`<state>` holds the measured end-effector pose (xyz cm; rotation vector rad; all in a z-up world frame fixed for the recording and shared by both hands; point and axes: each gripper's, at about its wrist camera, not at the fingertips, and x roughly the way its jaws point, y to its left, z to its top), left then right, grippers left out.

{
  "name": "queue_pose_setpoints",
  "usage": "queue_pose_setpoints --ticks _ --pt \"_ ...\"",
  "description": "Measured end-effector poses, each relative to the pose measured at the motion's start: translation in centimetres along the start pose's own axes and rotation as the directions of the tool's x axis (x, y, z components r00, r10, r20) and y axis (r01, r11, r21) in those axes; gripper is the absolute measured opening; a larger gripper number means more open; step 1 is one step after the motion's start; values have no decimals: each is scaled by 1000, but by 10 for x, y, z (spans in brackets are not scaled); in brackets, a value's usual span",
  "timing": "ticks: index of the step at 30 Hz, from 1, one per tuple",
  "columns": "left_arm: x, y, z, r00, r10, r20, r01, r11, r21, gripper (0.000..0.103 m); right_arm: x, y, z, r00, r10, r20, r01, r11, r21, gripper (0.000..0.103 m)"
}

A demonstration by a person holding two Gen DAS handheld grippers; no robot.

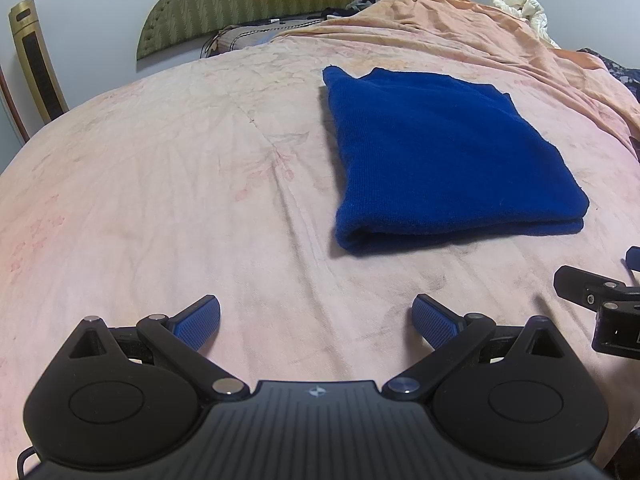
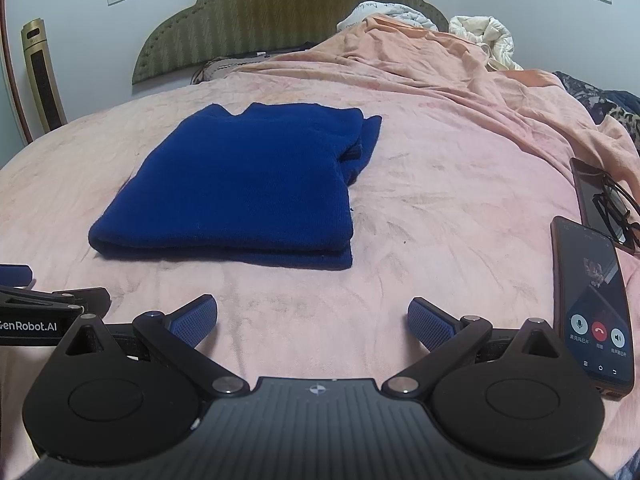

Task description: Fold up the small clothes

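A folded blue sweater (image 1: pixel 448 152) lies flat mid-bed on the pink bedspread (image 1: pixel 160 200), toward the headboard (image 2: pixel 280 16). The left gripper (image 1: pixel 316 320) and right gripper (image 2: pixel 312 320) hover near the foot edge, jaws spread wide, empty.

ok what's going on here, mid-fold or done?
Looks done or nearly so. A blue knit garment lies folded into a neat rectangle on the pink bedsheet. Both handheld grippers are open, empty and pulled back short of it: the left gripper with the garment ahead to its right, the right gripper with it ahead to its left. Neither touches the cloth. A phone with a call screen lit lies on the sheet beside the right gripper, and glasses rest on a second phone behind it.
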<state>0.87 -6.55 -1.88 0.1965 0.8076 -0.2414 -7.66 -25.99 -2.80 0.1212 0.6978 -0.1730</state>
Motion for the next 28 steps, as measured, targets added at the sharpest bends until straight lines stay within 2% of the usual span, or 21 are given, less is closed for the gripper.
queue_pose_setpoints --ticks 19,28 --pt "-2 0 0 1000 5 1 -5 1000 0 103 -2 1 0 1000 0 0 0 1000 4 103" --pt "-7 2 1 999 -6 52 5 1000 11 103 -2 1 1 1000 4 -4 -4 1000 6 103"
